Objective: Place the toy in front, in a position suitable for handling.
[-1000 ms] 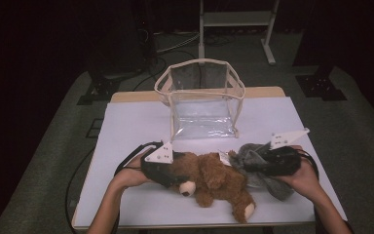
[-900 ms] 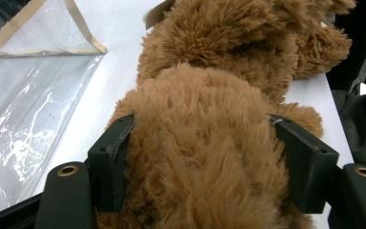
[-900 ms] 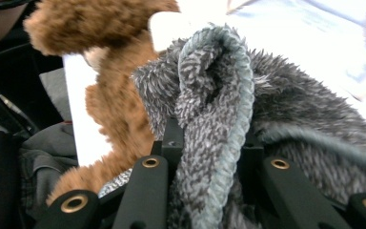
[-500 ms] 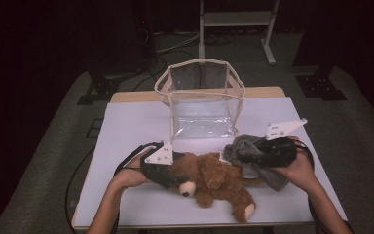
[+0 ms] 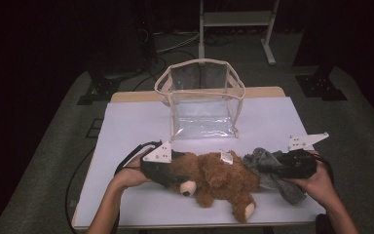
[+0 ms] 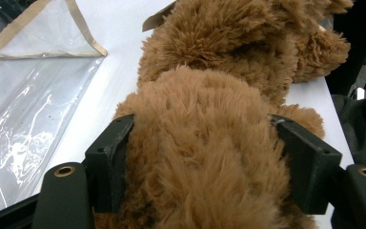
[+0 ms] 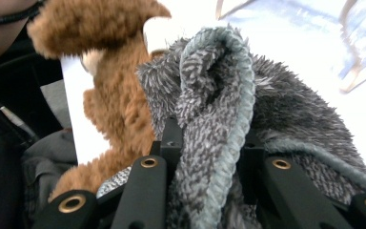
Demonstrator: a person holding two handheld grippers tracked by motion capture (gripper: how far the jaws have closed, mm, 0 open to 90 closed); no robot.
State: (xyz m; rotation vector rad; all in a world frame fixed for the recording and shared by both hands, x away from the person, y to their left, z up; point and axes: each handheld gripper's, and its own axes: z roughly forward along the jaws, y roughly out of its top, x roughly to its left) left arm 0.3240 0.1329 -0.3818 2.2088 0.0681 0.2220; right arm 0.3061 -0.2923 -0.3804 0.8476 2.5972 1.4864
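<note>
Left gripper (image 5: 175, 170), jaws set wide, clamps the head of one brown plush teddy bear (image 5: 219, 180); its pads press into the fur on both sides in the left gripper view. Right gripper (image 5: 272, 168), jaws narrow, pinches a fold of one grey fuzzy knitted cloth (image 5: 272, 173) just beside the bear's back. The bear lies near the front edge of a white table top (image 5: 126, 126). One clear plastic bag with beige trim (image 5: 202, 100) stands behind. Dark room, grey floor (image 5: 53, 146).
</note>
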